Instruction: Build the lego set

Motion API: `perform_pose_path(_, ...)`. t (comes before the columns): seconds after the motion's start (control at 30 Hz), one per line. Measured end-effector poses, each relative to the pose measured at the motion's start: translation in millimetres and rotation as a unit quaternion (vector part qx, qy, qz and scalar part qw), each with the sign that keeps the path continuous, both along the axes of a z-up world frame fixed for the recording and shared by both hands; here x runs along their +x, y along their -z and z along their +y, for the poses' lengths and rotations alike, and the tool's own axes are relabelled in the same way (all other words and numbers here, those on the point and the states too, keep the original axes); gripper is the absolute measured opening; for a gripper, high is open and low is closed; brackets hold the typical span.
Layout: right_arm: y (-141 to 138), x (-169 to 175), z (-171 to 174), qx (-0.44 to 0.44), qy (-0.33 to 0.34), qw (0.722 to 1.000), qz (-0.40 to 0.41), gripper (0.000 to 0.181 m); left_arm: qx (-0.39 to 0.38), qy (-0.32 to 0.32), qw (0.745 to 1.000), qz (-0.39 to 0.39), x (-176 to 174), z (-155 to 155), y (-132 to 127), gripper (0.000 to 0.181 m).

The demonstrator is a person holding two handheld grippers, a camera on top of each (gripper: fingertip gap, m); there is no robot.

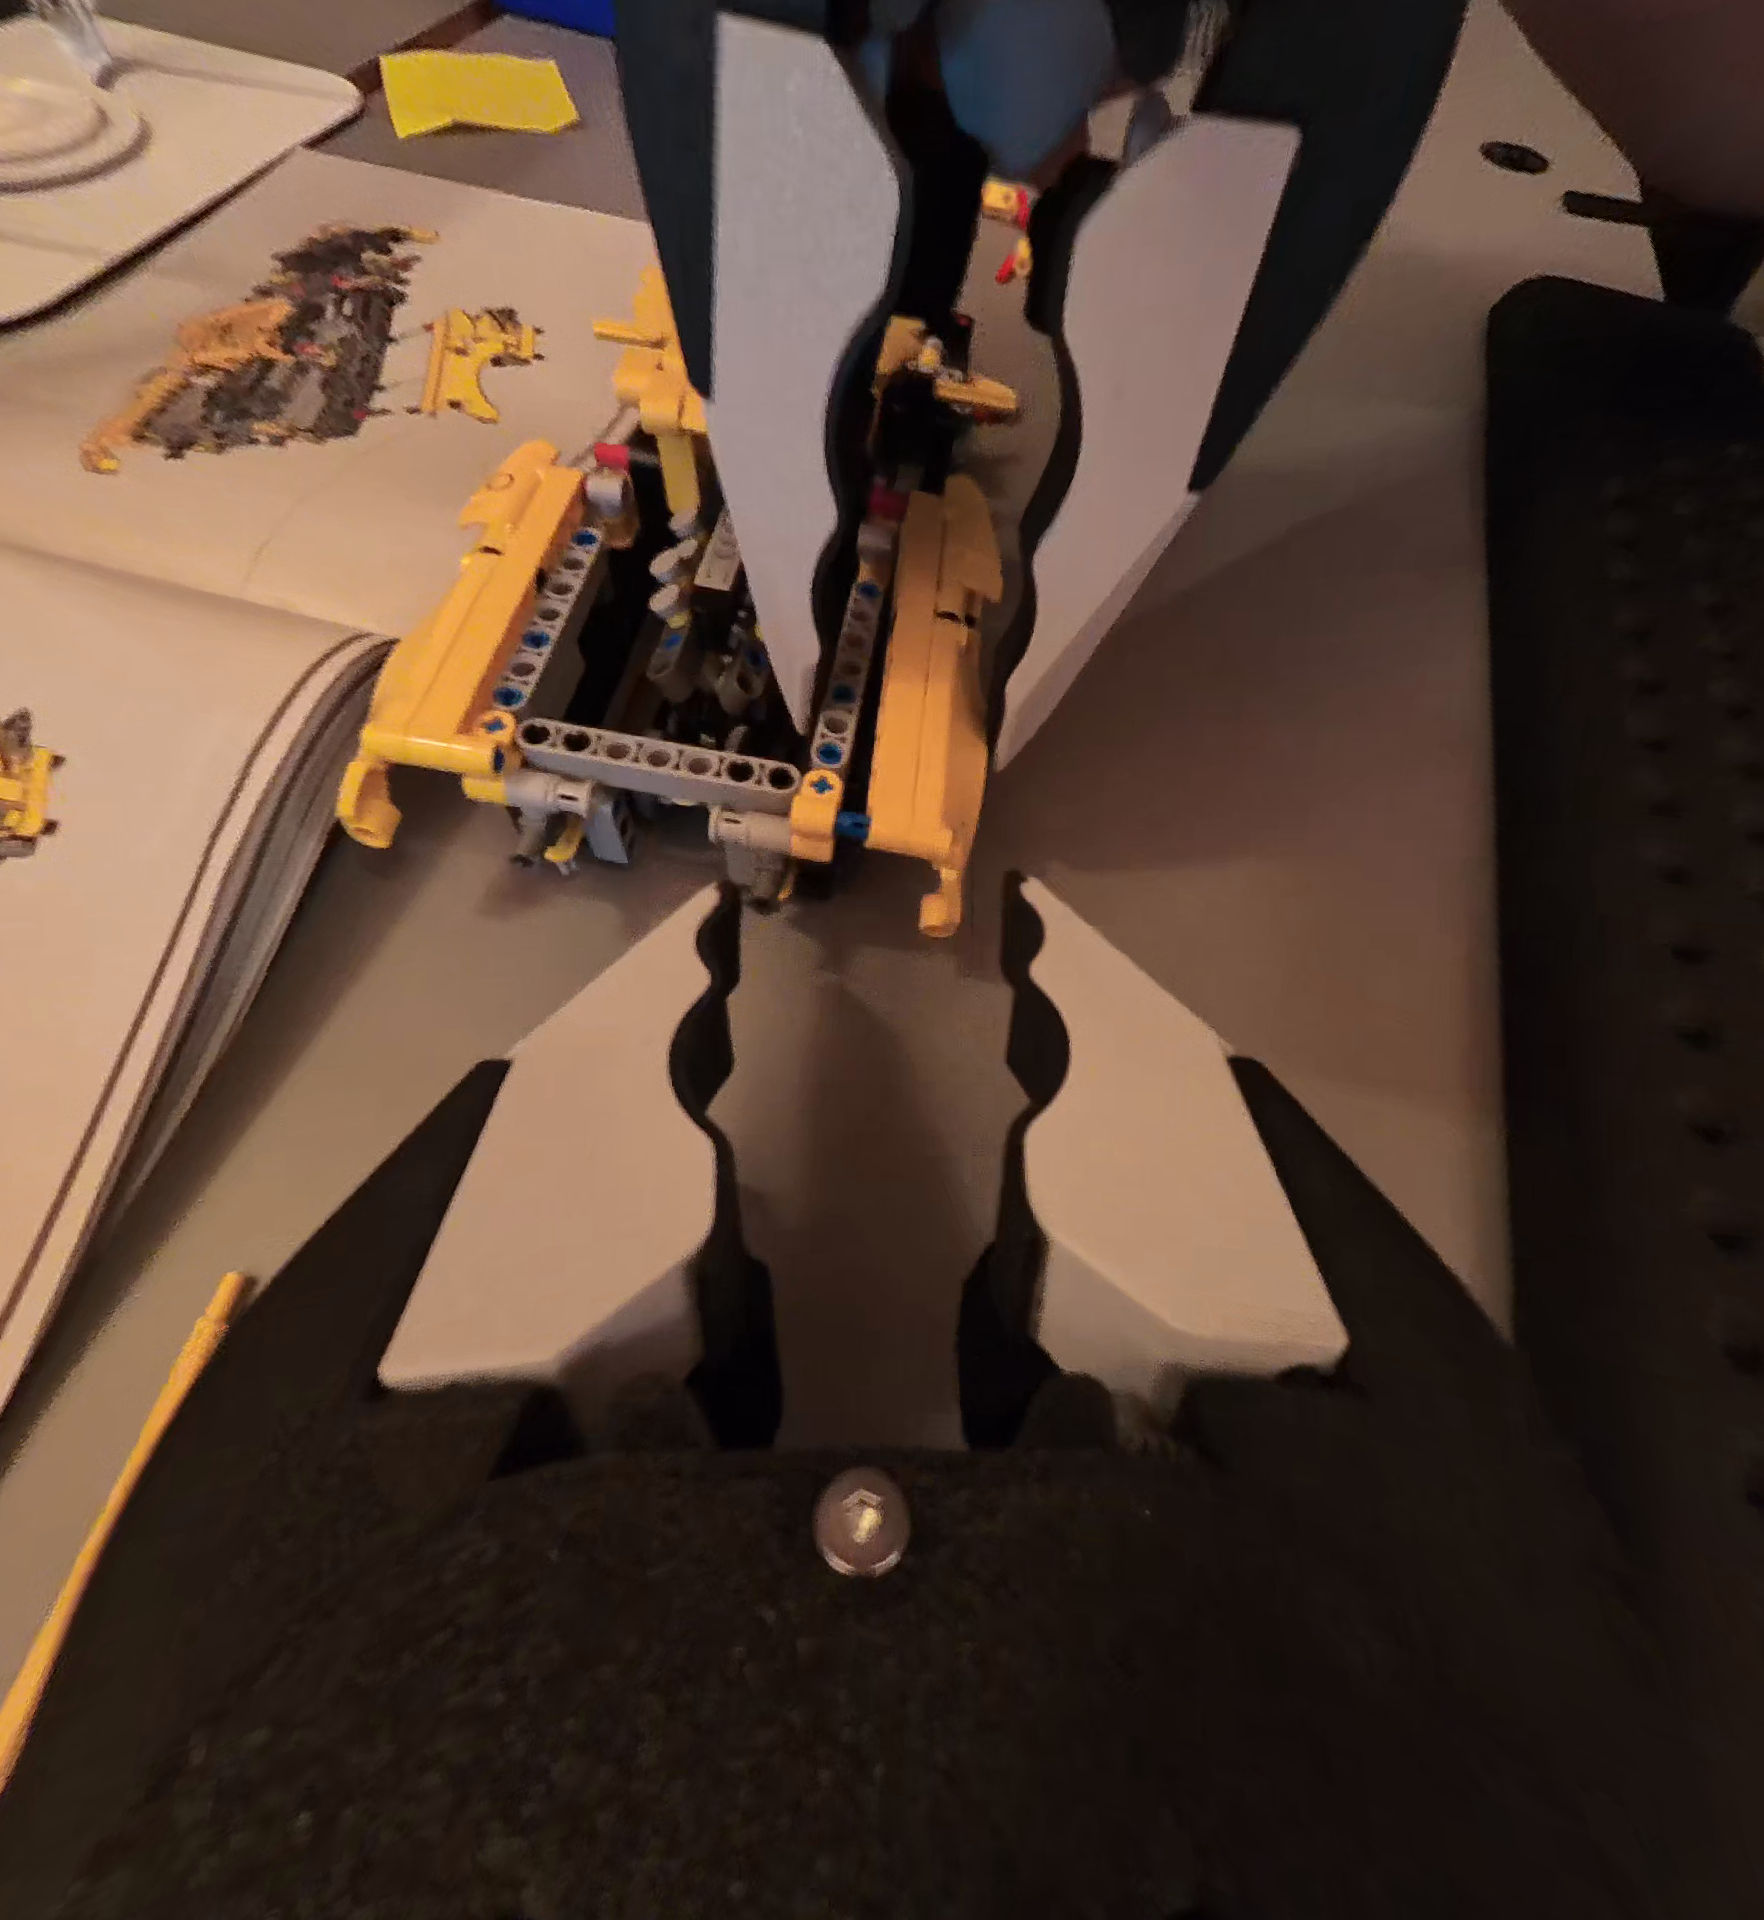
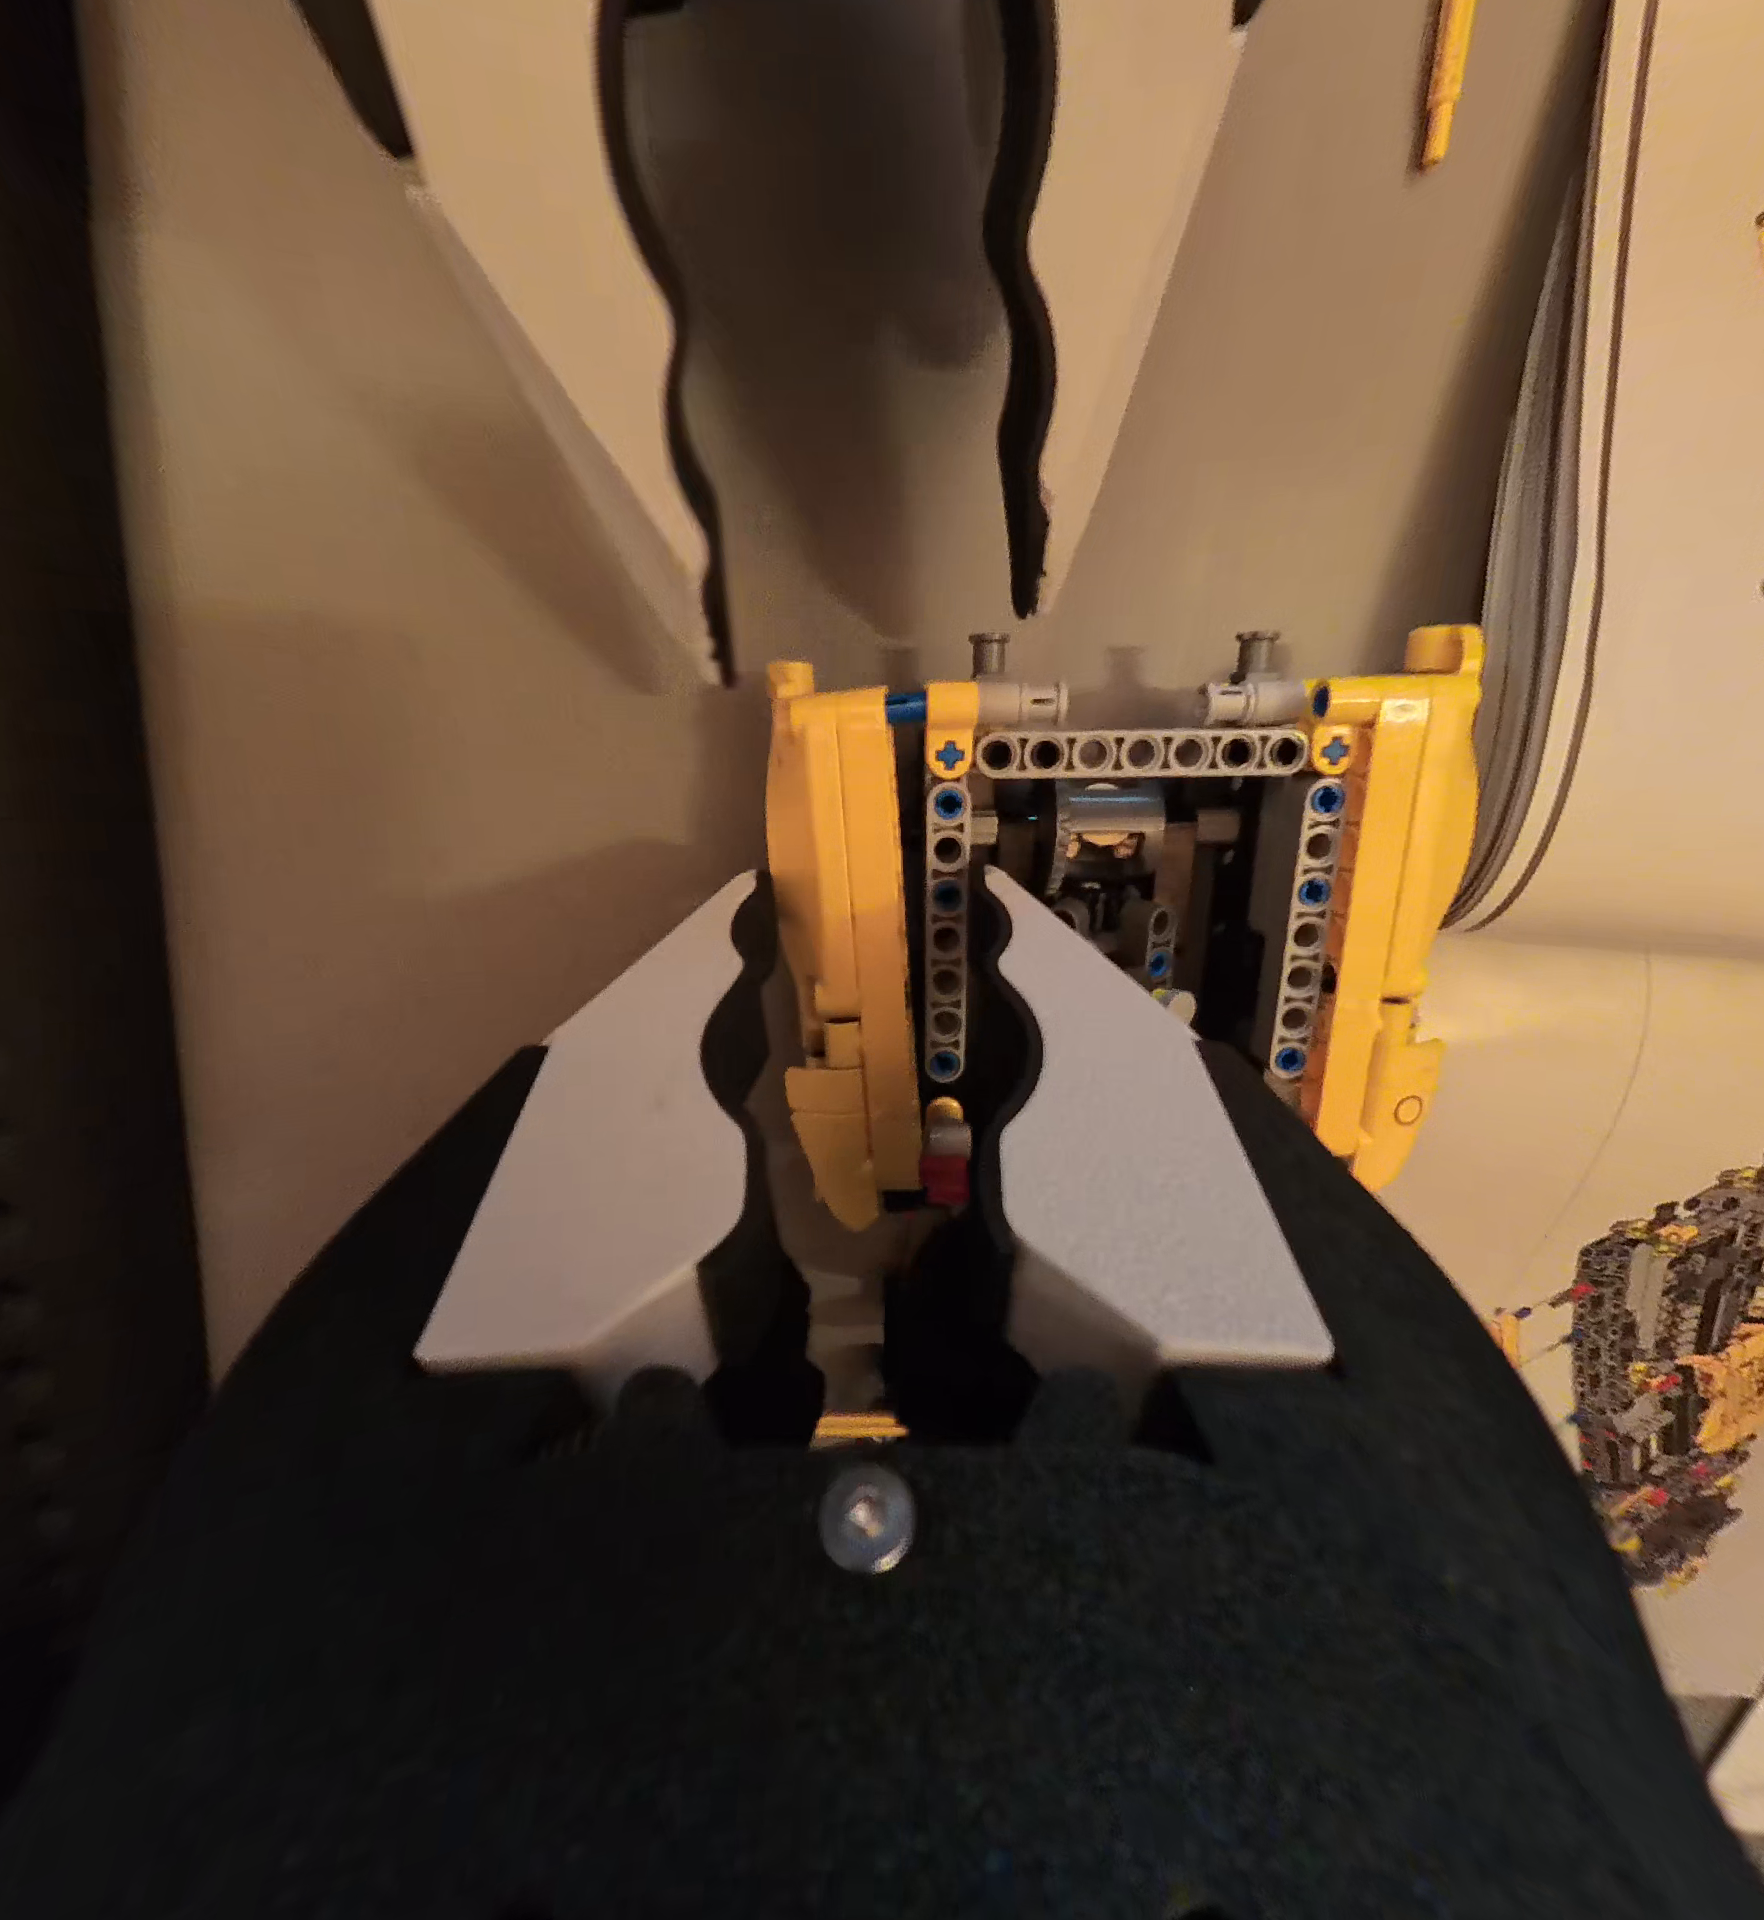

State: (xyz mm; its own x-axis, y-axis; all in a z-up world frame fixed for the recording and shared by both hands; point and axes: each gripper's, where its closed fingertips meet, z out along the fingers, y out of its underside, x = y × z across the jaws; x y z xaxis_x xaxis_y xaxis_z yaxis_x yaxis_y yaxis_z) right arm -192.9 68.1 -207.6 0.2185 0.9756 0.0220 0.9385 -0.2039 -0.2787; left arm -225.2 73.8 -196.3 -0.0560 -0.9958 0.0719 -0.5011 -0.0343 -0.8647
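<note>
On grey table (image 1: 1273, 883) – right gripper (image 2: 873, 904) perhaps clasping lego model (image 2: 1117, 883), left gripper (image 1: 862, 894) spread.

No writing seems legible anywhere; the open instruction booklet (image 1: 130, 644) shows only blurred build pictures.

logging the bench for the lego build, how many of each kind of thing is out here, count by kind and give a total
lego model: 1
hand-held gripper: 2, left and right
instruction booklet: 1
yellow axle rod: 1
tray: 1
yellow paper piece: 1
total: 7
Small loose parts beyond the model are too blurred to count.
</note>
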Motion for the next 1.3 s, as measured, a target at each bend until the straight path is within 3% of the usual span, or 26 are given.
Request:
perform_pose_path(0.1,-3.7,1.4,1.3,-0.011,0.004,1.0,0.013,0.035,0.016,-0.002,0.999,0.036,4.1,1.0,11.5,0.065)
perform_pose_path(0.17,-4.2,3.3,3.0,-0.015,0.009,1.0,0.014,0.035,0.03,-0.014,0.999,0.039,12.1,5.4,13.6,0.065)
perform_pose_path(0.33,-15.1,5.0,6.0,-0.028,0.013,0.999,0.044,0.034,-0.012,-0.042,0.999,-0.031,32.6,10.6,-8.2,0.058)
perform_pose_path(0.53,-31.2,7.3,-1.0,-0.039,0.005,0.996,0.081,0.035,-0.004,-0.04,0.997,-0.063,35.7,3.1,-26.5,0.057)
perform_pose_path(0.73,-19.2,6.4,-9.3,-0.04,0.004,0.998,0.045,0.037,-0.012,-0.029,0.999,-0.019,36.5,-6.7,-6.9,0.056)
perform_pose_path(0.87,-42.6,-16.2,-10.3,0.015,-0.036,0.992,0.116,0.035,-0.001,-0.028,1.0,-0.008,35.5,-6.5,1.1,0.057)
perform_pose_path(0.93,-36.1,-18.9,-2.3,0.053,-0.046,0.992,0.102,0.035,0.001,-0.027,1.0,-0.004,35.4,-6.0,2.8,0.057)
perform_pose_path(1.17,-21.9,-19.0,-1.8,-0.022,-0.014,0.995,0.095,0.033,0.018,-0.023,0.999,0.015,34.0,-6.8,9.0,0.057)
perform_pose_path(1.3,-36.7,-26.2,-0.8,-0.05,0.008,0.988,0.148,0.034,0.019,-0.022,0.999,0.015,33.8,-6.7,9.2,0.057)
